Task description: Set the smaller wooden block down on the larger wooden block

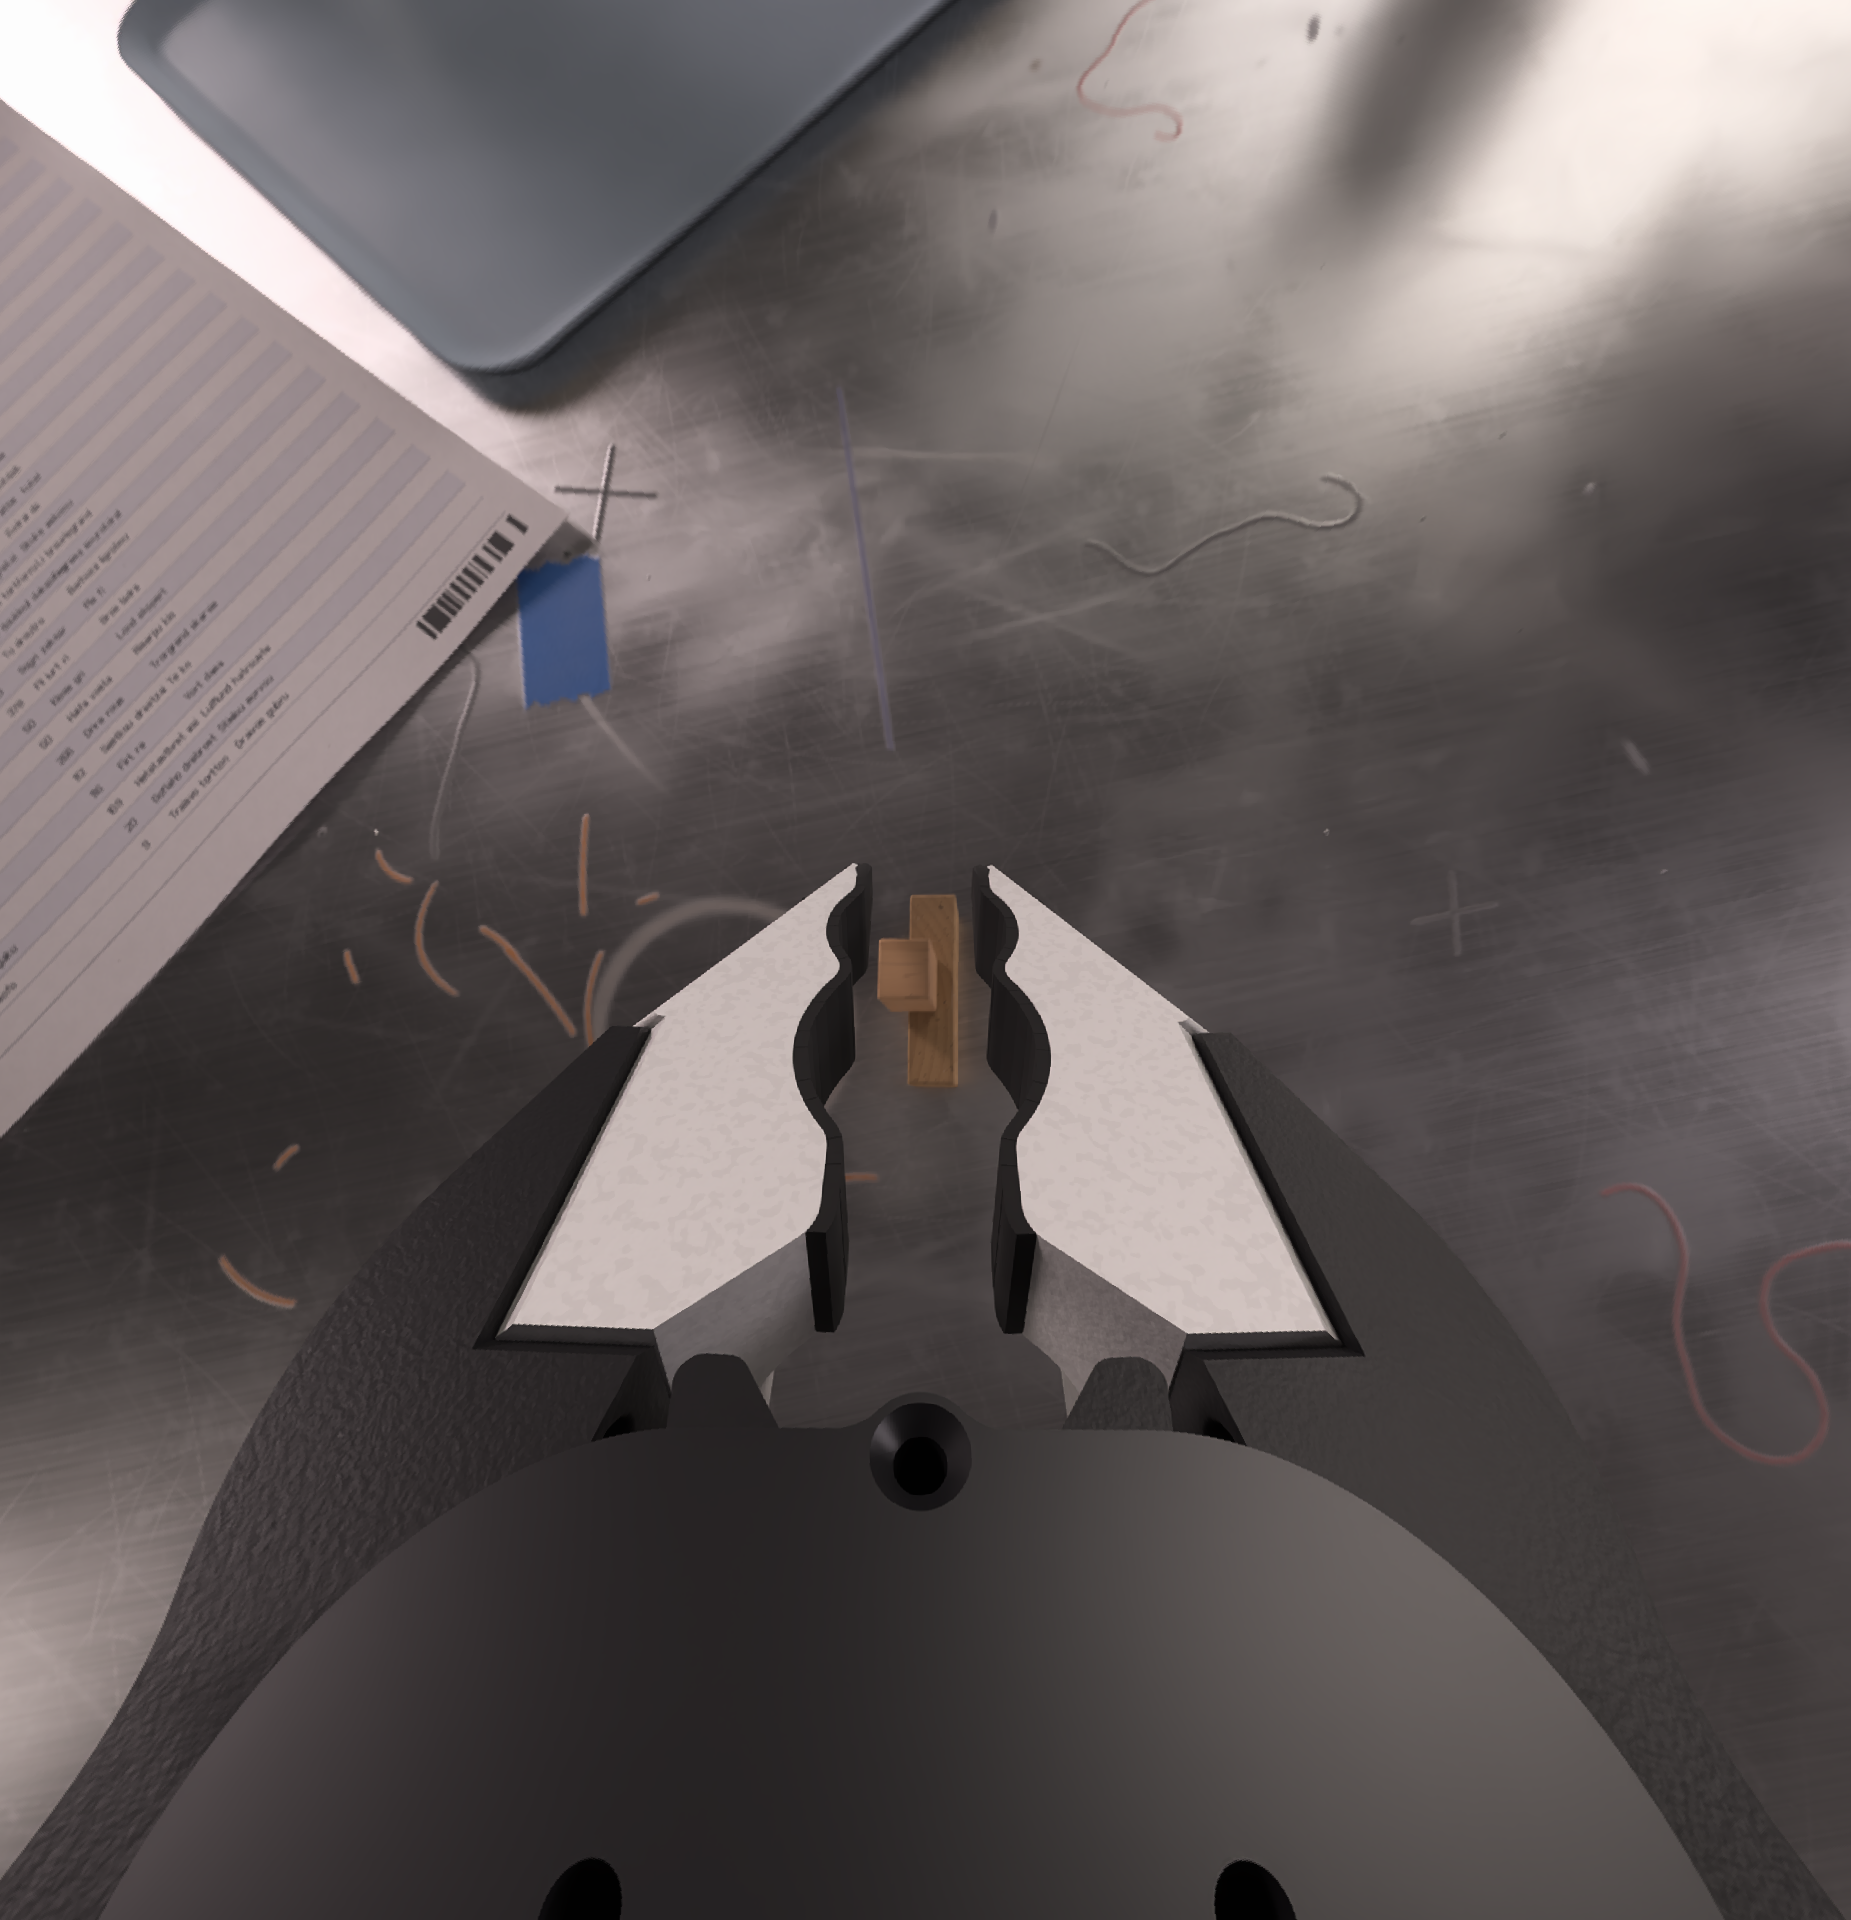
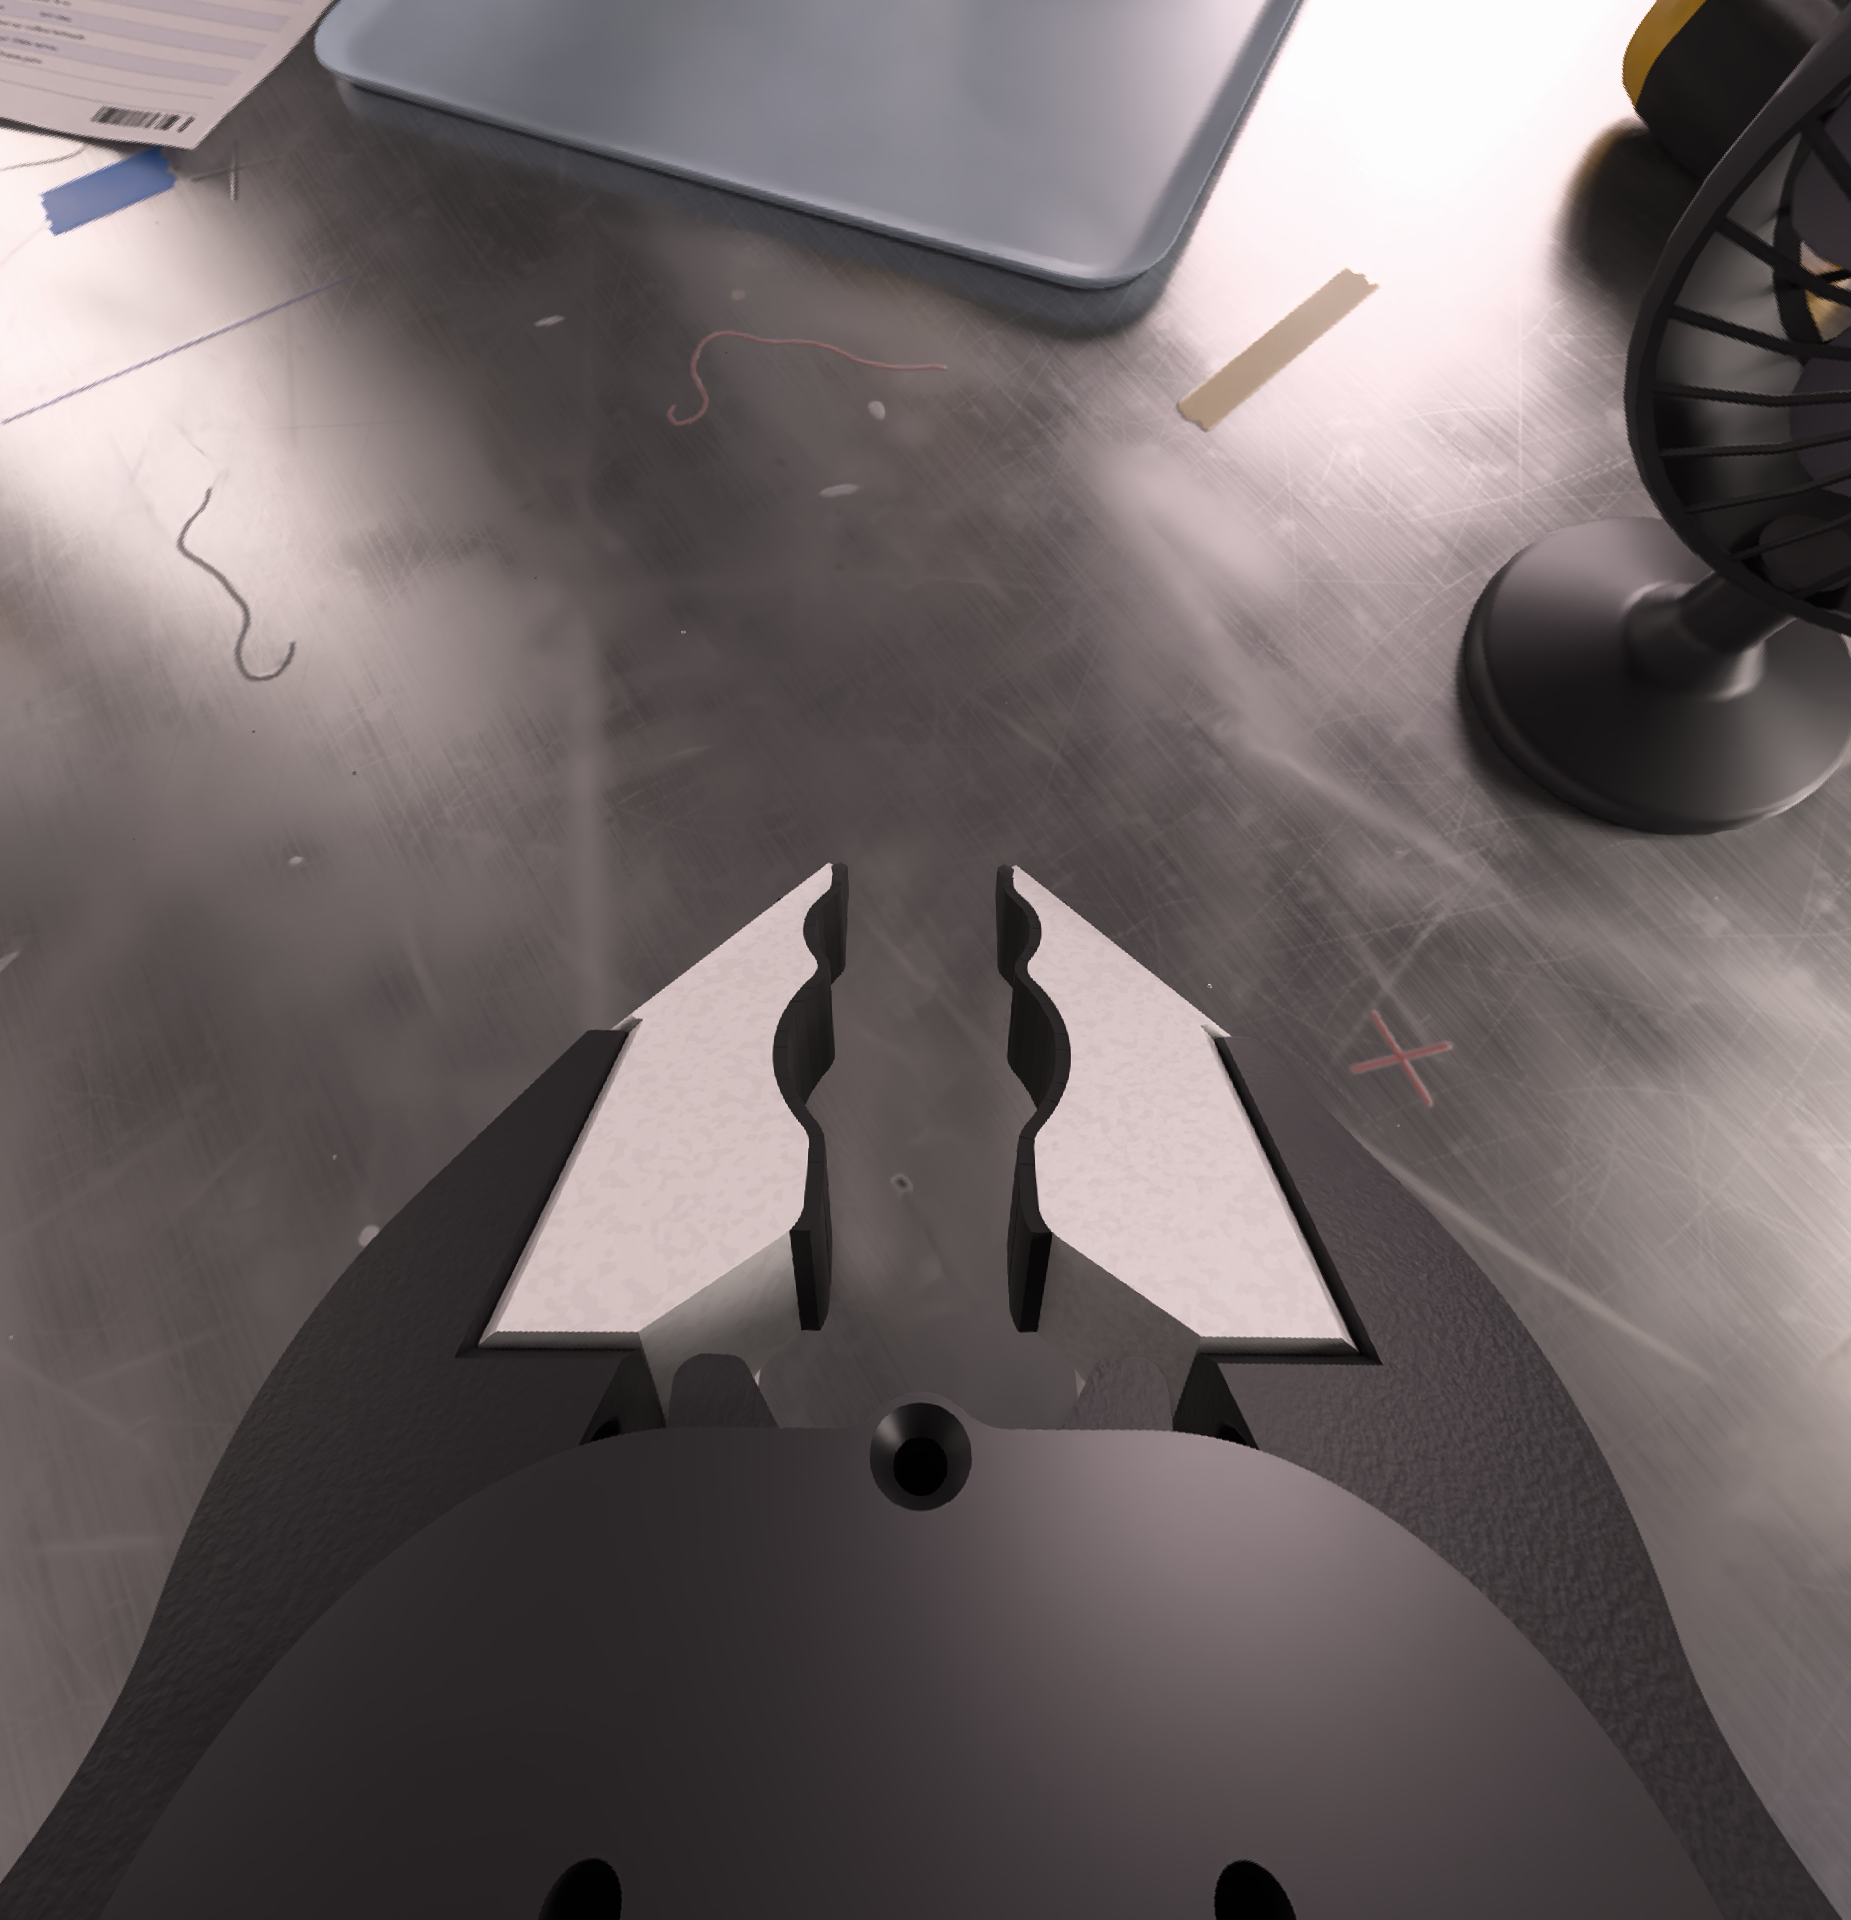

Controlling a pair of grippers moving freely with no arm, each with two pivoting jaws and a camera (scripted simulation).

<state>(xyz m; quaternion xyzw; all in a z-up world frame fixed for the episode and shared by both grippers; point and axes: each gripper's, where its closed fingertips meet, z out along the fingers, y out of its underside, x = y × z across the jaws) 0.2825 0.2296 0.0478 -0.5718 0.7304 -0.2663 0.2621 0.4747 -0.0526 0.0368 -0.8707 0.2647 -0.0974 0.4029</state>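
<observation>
Far left on the steel table [image 1: 1316,727], printed sheet [image 1: 173,582] with barcode, blue tape [image 1: 563,632], grey tray [image 1: 505,177], smaller wooden block [image 1: 905,971] lying on larger wooden block [image 1: 933,1029], seen between parted empty left gripper [image 1: 919,883], bare tabletop beyond, right gripper [image 2: 921,883] parted, empty, black fan [image 2: 1731,520] far right.

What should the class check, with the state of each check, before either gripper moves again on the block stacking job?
1. Small block on the long block: looks so from above, but contact cannot tell.
2. Left gripper open and empty: ok.
3. Left gripper well above the blocks: ok.
4. Right gripper open and empty: ok.
5. Fan away from the right gripper: ok.
6. Small block centred on the long one: not ok, it overhangs one side.
</observation>
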